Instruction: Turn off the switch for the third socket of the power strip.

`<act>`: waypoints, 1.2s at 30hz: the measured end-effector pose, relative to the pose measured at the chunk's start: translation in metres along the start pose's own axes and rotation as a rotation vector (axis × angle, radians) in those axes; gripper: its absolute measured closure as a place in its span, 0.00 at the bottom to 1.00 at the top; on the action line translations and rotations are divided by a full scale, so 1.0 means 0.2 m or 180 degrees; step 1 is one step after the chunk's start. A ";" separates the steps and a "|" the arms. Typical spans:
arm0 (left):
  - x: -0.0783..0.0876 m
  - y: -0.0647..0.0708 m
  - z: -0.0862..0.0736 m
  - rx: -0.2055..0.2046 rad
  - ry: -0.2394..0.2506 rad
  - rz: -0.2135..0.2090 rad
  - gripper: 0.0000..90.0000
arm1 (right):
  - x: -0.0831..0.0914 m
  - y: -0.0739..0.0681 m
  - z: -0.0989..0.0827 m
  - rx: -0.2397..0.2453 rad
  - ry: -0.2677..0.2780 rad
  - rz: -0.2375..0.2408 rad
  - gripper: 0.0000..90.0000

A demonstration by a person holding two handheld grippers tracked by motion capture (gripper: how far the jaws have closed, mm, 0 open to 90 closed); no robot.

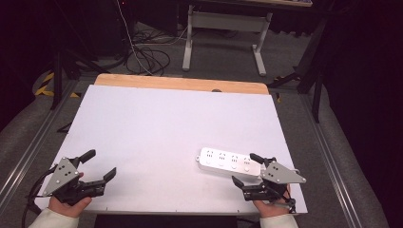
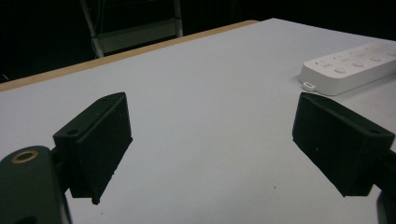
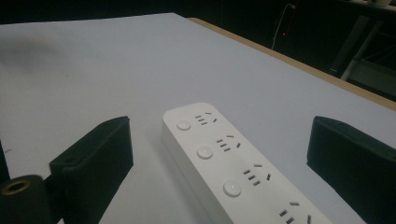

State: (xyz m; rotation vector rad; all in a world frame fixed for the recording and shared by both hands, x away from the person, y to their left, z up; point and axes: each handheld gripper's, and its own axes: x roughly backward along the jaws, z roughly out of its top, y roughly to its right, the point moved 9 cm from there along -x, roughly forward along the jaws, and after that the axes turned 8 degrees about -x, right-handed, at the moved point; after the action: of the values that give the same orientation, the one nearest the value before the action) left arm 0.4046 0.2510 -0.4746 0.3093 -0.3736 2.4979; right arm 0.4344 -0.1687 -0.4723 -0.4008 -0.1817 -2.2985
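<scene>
Two grippers, left gripper and right gripper, both spread wide, empty; power strip untouched, nothing started.

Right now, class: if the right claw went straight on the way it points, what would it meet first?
The white power strip. It lies between the right claw's open jaws, so that claw would probably slide along it; how high the jaws sit above the table is unclear.

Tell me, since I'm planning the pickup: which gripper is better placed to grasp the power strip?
Right. The right gripper is open with the power strip lying between its jaws, while the left gripper sits open across the table.
</scene>
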 end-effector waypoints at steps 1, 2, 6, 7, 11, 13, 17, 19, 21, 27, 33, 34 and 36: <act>0.00 0.00 0.00 -0.0020 -0.0024 -0.0020 0.14 | 0.00 0.00 0.00 -0.0001 -0.0008 0.0002 0.09; 0.00 0.00 0.00 -0.0020 -0.0024 -0.0020 0.15 | 0.00 0.00 0.00 -0.0003 -0.0012 0.0001 0.09; 0.00 0.01 0.00 -0.0031 -0.0067 -0.0035 0.15 | 0.00 0.00 0.00 -0.0006 -0.0010 0.0000 0.09; 0.00 0.01 0.00 -0.0032 -0.0064 -0.0037 0.15 | 0.00 0.00 0.00 -0.0003 -0.0011 -0.0001 0.09; 0.00 0.01 0.00 -0.0054 -0.0052 -0.0037 0.15 | 0.00 0.00 0.00 0.0015 -0.0021 -0.0018 0.10; 0.01 0.02 0.01 -0.0064 -0.0041 -0.0055 0.15 | 0.00 0.00 0.00 0.0020 -0.0022 -0.0017 0.10; 0.01 0.02 0.01 -0.0146 0.0003 -0.0060 0.14 | 0.01 0.00 0.00 0.0033 -0.0022 -0.0028 0.11; 0.01 0.03 0.02 -0.0137 0.0010 -0.0055 0.14 | 0.00 0.00 0.00 0.0035 -0.0026 -0.0036 0.11; 0.01 0.03 0.02 -0.0127 0.0010 -0.0058 0.14 | 0.00 0.00 0.00 0.0034 -0.0027 -0.0038 0.11; 0.01 0.02 0.02 -0.0010 0.0036 -0.0077 0.13 | 0.00 0.00 0.01 0.0039 -0.0052 -0.0045 0.14; 0.01 0.02 0.01 -0.0106 -0.0027 -0.0034 0.14 | -0.01 0.00 0.04 0.0065 -0.0131 -0.0041 0.20; 0.01 0.02 0.01 -0.0100 -0.0026 -0.0030 0.14 | -0.02 0.00 0.05 0.0080 -0.0148 -0.0039 0.23; 0.01 0.02 0.01 -0.0095 -0.0014 -0.0027 0.14 | -0.03 0.00 0.06 0.0099 -0.0203 -0.0014 0.25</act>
State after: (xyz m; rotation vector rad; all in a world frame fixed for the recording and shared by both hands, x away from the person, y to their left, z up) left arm 0.4012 0.2484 -0.4729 0.3039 -0.4100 2.4815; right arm 0.4415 -0.1614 -0.4628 -0.4585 -0.2500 -2.2858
